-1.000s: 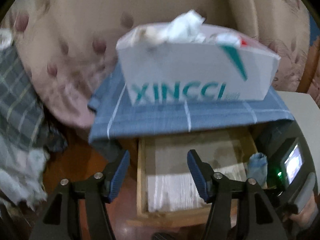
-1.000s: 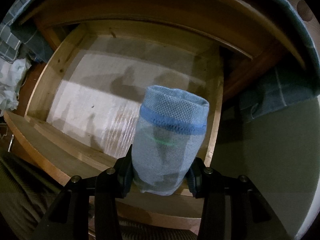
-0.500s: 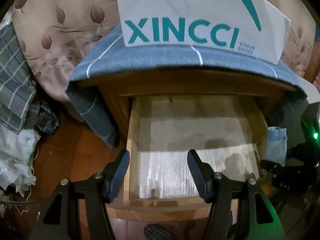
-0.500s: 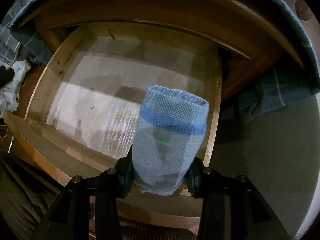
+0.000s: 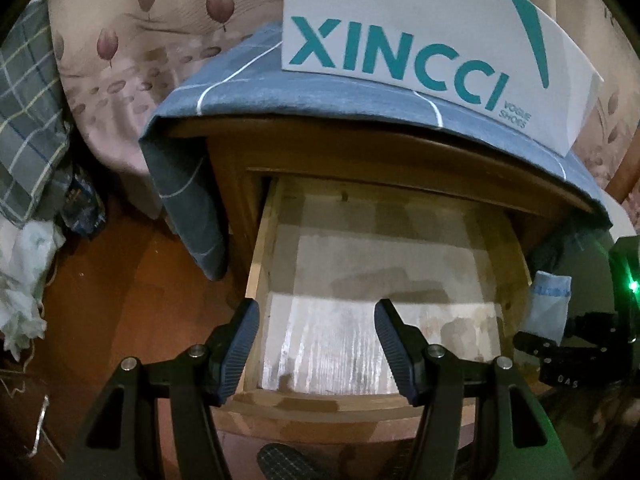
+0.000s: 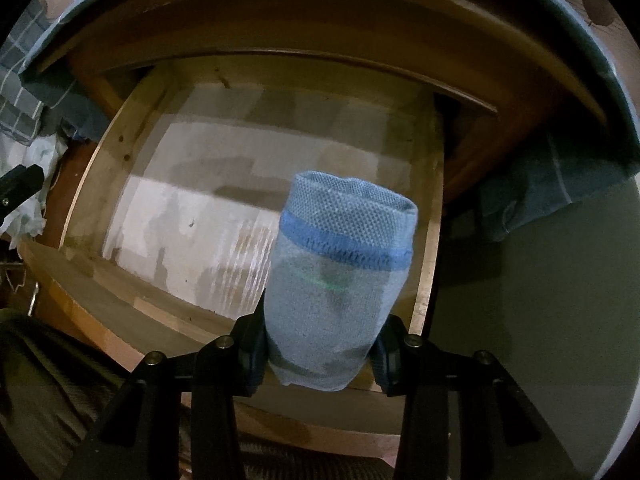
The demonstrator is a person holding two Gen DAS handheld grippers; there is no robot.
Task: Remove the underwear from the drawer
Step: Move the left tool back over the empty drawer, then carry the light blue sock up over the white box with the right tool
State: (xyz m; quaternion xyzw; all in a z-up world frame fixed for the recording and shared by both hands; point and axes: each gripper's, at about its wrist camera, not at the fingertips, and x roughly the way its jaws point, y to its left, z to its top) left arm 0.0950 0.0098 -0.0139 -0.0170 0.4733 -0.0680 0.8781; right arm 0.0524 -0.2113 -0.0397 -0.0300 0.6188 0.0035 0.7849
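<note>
A: Starting at nine o'clock in the left wrist view: plaid cloth (image 5: pixel 28 120) and white rags (image 5: pixel 24 292) on the floor, well clear. Then the left gripper (image 5: pixel 316 344), fingers apart, nothing between them, hanging over the near left corner of the drawer (image 5: pixel 260 280).

B: Drawer bottom bare, by the look of it. And the underwear?

A: Out at three o'clock in that view, rolled pale blue underwear (image 6: pixel 340 280) clamped between the fingers of the right gripper (image 6: pixel 320 354), held above the drawer's right wall.

B: Clamped low, though. Only the bottom of the roll pinched; darker band and open top standing free.

A: Hence the risk: soft roll, narrow bite. Could slip or unroll with a quick swing and drop back inside.

B: Or snag on the right wall if carried low across it.

A: Also the overhanging blue cloth (image 5: pixel 188 208) and XINCCI box (image 5: pixel 420 40) at twelve o'clock. Lifting straight up might catch the cloth and drag the box.

B: Safer judged: up and toward the near side, slowly.
</note>
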